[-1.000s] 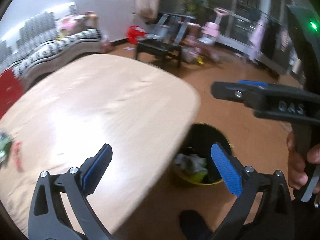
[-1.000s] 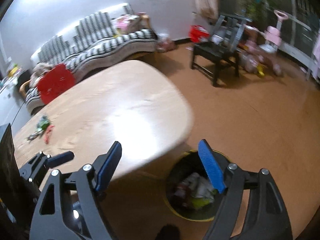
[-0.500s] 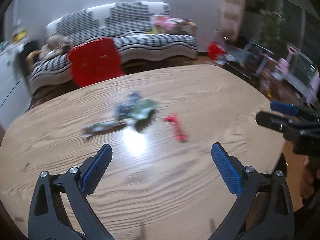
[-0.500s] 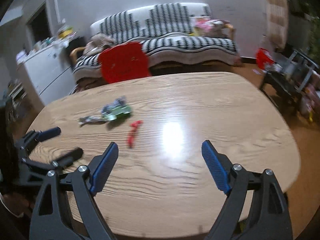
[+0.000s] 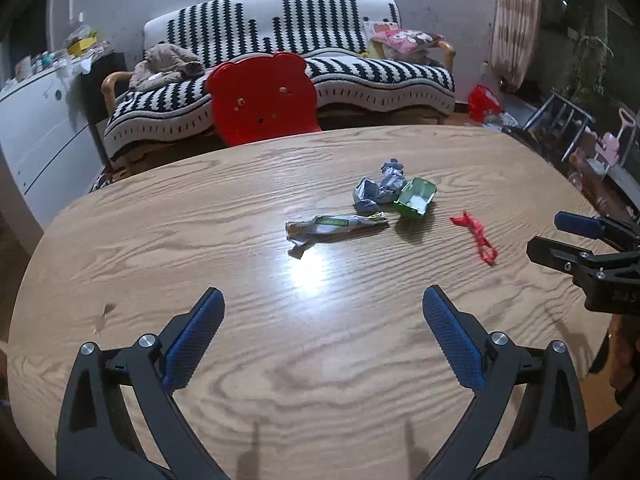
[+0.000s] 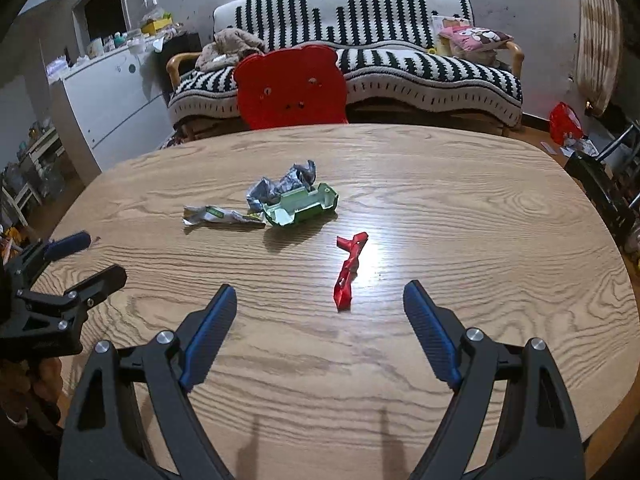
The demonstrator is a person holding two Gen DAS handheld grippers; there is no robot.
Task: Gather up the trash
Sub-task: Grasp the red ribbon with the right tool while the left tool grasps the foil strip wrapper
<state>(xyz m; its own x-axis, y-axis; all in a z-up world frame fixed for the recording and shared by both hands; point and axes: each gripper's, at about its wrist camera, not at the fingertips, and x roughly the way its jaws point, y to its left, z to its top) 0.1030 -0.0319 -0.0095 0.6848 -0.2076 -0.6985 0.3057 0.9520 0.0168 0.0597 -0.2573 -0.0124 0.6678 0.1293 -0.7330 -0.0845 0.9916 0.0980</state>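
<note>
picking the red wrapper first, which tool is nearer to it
Right. The right tool hovers open just short of the red wrapper; the left tool is open, farther back, wrapper off to its right.

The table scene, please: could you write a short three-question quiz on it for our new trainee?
1. True or false: the red wrapper touches the green carton.
2. Which trash piece lies nearest the right gripper? A) crumpled foil B) red wrapper C) long wrapper
3. Fill in: both the right gripper and the left gripper are ____ and hold nothing.

Key: 1. False, it lies apart on the bare table. 2. B. 3. open.
</note>
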